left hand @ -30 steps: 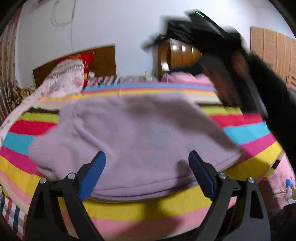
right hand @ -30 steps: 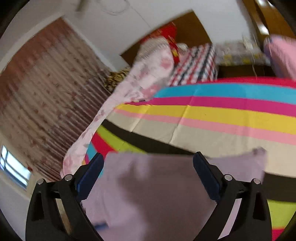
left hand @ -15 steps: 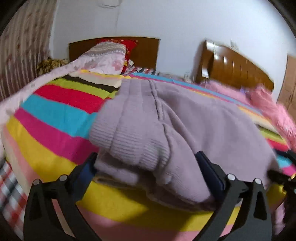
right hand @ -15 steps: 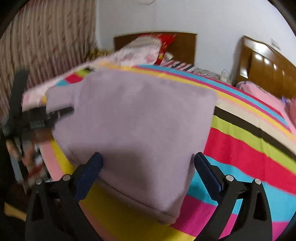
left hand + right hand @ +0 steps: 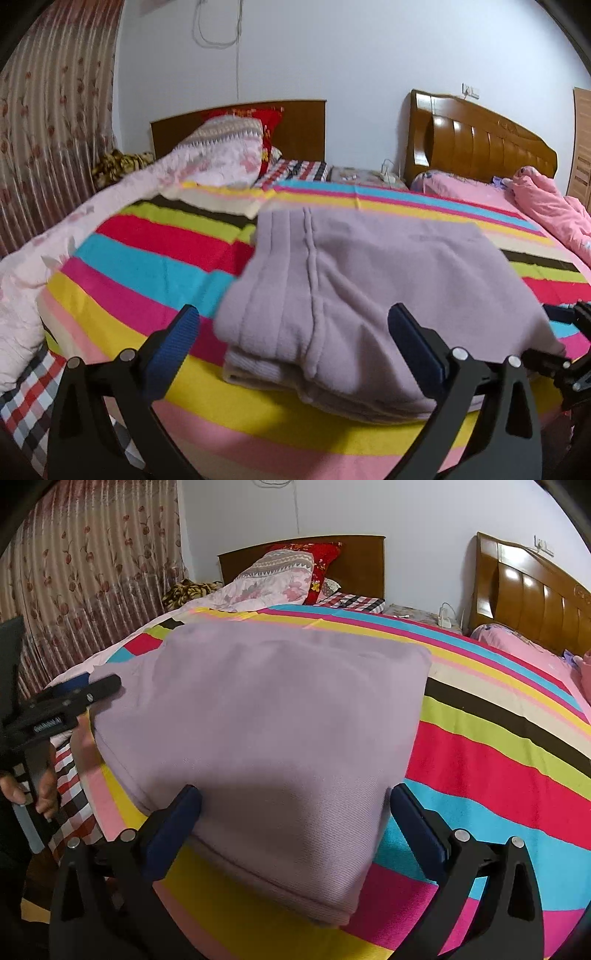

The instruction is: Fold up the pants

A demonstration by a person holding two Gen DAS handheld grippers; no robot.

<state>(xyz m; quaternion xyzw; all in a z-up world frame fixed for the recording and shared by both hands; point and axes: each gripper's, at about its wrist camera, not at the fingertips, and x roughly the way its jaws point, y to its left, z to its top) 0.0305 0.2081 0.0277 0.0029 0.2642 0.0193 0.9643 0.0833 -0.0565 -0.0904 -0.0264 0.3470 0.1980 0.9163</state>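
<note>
Ahead of the claw, a plain white wall [image 5: 369,55] is closing the room, a thin cable [image 5: 236,48] hanging down it. Against it two beds are standing: a dark brown flat wooden headboard [image 5: 303,125] straight ahead, a glossy orange-brown panelled headboard [image 5: 480,144] further right. Left of the claw, a pink pleated curtain with red flowers [image 5: 55,122] is covering the side. A bright multicoloured striped bedspread [image 5: 147,266] is lying beneath.
</note>
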